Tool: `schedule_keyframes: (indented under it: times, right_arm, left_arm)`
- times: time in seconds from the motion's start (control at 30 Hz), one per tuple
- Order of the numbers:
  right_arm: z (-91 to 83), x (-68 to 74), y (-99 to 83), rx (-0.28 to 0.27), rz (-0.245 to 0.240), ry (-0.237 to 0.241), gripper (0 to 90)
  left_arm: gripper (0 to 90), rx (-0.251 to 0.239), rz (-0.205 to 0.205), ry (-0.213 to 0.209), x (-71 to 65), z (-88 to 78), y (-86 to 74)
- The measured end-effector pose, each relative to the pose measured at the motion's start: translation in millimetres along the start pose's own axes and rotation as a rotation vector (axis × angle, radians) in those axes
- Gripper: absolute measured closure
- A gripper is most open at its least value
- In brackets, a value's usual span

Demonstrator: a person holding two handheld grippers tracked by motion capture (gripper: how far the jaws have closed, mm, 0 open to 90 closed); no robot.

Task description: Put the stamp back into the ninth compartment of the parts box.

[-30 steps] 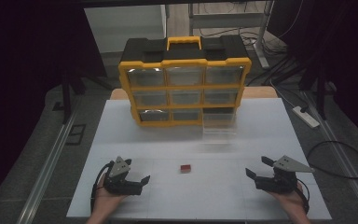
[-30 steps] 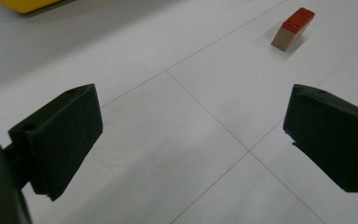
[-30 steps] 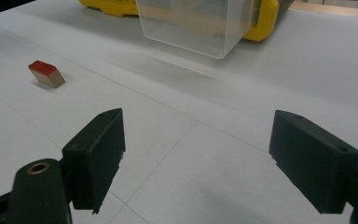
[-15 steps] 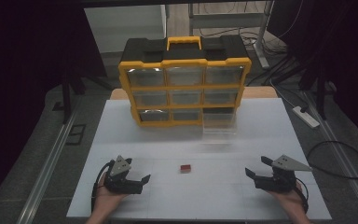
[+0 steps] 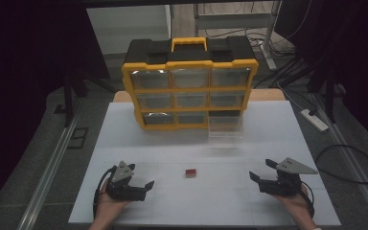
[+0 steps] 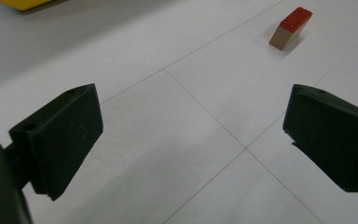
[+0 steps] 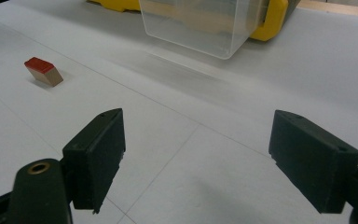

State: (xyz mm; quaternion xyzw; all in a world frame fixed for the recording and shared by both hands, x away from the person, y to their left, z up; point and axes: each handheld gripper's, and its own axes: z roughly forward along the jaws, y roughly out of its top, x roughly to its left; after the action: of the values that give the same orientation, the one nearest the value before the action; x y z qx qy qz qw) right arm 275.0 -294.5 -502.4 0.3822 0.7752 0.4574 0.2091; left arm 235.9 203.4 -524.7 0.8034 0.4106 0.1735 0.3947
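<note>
No shift — left gripper [image 5: 143, 184], right gripper [image 5: 259, 176] low, jaws apart.

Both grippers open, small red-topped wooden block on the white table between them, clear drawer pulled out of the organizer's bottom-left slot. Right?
Not quite: the clear plastic drawer is pulled out at the bottom-right slot of the yellow-and-black organizer, as the high view shows. The rest holds: left gripper and right gripper are open, with the small red-topped wooden block on the white table between them.

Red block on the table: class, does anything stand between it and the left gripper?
Nothing visible does. Bare white table lies between the open left gripper and the red block.
</note>
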Motion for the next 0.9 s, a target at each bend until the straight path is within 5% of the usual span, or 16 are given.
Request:
schedule_keyframes:
  times: [0.9]
  right_arm:
    - [6.4,16.7,18.7,0.005,-0.041,0.049,18.9]
  left_arm:
    - [5.4,-0.017,0.022,-0.001,-3.5,-1.9,-0.8]
